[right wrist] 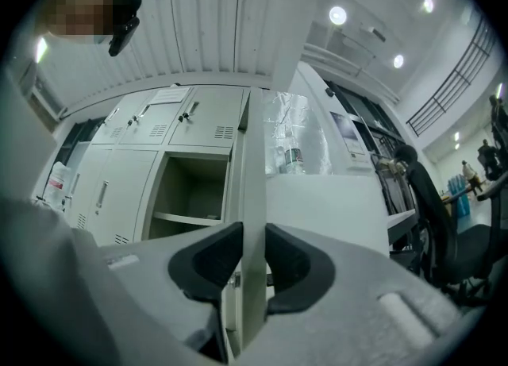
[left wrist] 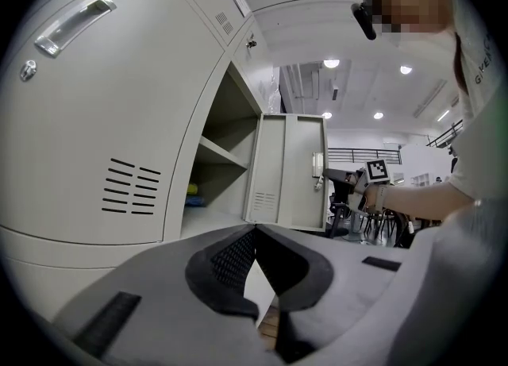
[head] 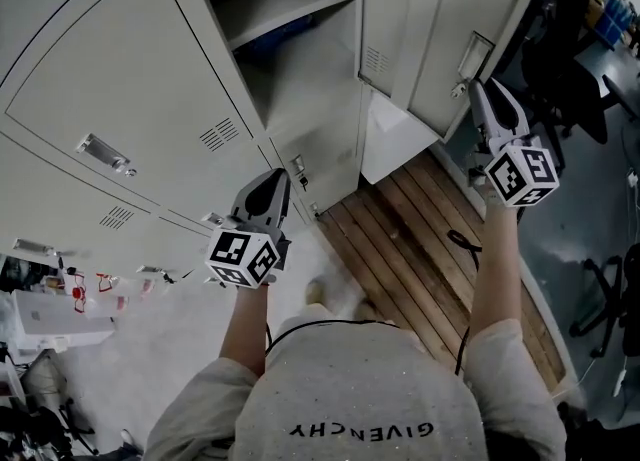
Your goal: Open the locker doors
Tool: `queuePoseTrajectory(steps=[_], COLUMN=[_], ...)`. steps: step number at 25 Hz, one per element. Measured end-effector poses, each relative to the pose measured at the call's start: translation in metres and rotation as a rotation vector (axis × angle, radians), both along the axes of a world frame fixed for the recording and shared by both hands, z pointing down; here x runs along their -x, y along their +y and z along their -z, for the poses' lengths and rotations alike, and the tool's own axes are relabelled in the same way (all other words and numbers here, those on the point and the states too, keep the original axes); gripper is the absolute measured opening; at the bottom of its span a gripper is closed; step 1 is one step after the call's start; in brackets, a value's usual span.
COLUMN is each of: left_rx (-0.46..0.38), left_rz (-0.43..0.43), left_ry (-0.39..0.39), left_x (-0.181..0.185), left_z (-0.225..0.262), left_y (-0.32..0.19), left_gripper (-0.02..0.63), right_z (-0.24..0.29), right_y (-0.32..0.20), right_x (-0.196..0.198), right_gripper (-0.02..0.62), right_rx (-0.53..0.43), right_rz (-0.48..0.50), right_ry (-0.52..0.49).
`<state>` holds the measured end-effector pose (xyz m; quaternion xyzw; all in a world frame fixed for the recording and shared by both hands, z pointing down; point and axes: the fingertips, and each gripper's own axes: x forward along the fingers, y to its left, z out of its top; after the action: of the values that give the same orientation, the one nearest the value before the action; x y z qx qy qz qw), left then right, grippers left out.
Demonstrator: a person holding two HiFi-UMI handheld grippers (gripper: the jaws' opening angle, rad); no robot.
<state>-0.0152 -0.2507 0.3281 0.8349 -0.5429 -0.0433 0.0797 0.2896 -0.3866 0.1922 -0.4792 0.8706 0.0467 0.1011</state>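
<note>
A bank of grey lockers fills the head view. One tall locker door (head: 440, 39) stands swung out to the right, and its compartment (head: 290, 49) with a shelf lies open. My right gripper (head: 474, 89) is at the door's free edge by the latch. In the right gripper view the door's edge (right wrist: 252, 158) runs straight up between the pads (right wrist: 213, 265), which press on both its faces. My left gripper (head: 276, 181) hangs lower, by the corner of the closed lockers. Its tips (left wrist: 255, 229) meet with nothing between them. The closed door (left wrist: 103, 118) with its handle (left wrist: 73, 25) is just left of it.
More closed locker doors (head: 130, 89) with handles (head: 105, 154) run to the left. A wooden slatted platform (head: 420, 249) lies under the open door. Office chairs (head: 600, 299) stand at the right. Clutter and a white box (head: 45, 319) sit at the lower left.
</note>
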Motion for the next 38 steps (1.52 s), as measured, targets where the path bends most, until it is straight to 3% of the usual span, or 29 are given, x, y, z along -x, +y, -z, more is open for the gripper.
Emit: queuePoseTrajectory(steps=[11, 16, 25, 38], left_rx=[0.032, 0.040, 0.056, 0.079], left_rz=[-0.008, -0.033, -0.066, -0.026], left_ry=[0.013, 0.018, 0.019, -0.001], left_x=[0.000, -0.007, -0.015, 0.009], left_z=[-0.014, -0.018, -0.024, -0.061], left_y=[-0.013, -0.022, -0.034, -0.037], left_gripper=[-0.002, -0.002, -0.002, -0.002], right_z=[-0.003, -0.002, -0.032, -0.149], right_y=[-0.021, -0.017, -0.007, 0.014], right_x=[-0.013, -0.016, -0.015, 0.020], right_gripper=[0.098, 0.203, 0.270, 0.296], right_rx=[-0.011, -0.045, 0.008, 0.203], right_rz=[-0.146, -0.207, -0.182, -0.139], right_ry=[0.051, 0.067, 0.008, 0.025])
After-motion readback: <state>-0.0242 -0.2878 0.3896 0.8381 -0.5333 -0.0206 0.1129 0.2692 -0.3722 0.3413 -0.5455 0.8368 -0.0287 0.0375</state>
